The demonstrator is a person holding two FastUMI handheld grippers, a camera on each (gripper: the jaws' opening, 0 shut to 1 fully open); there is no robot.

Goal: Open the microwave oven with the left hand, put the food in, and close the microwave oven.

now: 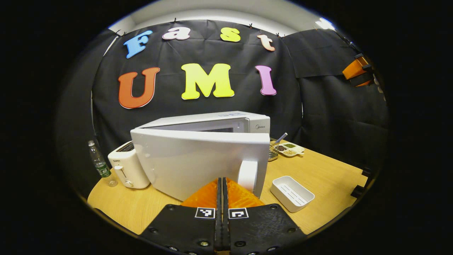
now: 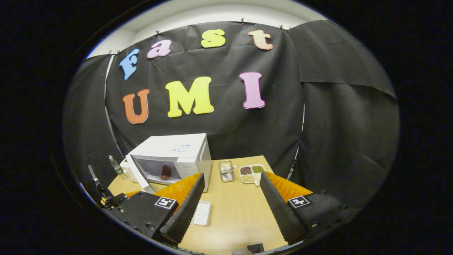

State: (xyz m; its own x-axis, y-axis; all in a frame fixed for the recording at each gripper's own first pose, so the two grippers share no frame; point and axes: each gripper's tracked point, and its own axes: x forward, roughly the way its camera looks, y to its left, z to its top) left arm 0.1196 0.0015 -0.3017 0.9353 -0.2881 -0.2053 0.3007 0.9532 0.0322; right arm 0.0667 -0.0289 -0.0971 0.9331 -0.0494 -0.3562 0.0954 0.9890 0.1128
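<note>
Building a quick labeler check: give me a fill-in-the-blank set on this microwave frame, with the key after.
1. The microwave door stands ____.
2. Inside the microwave sits a dark reddish piece of ____.
3. The right gripper has its fingers ____, with nothing between them.
4. To the left of the microwave, between it and the bottle, stands a white ____.

Missing words: open; food; open; toaster

White microwave (image 2: 177, 156); food (image 2: 165, 172) inside looks reddish-brown.
</note>
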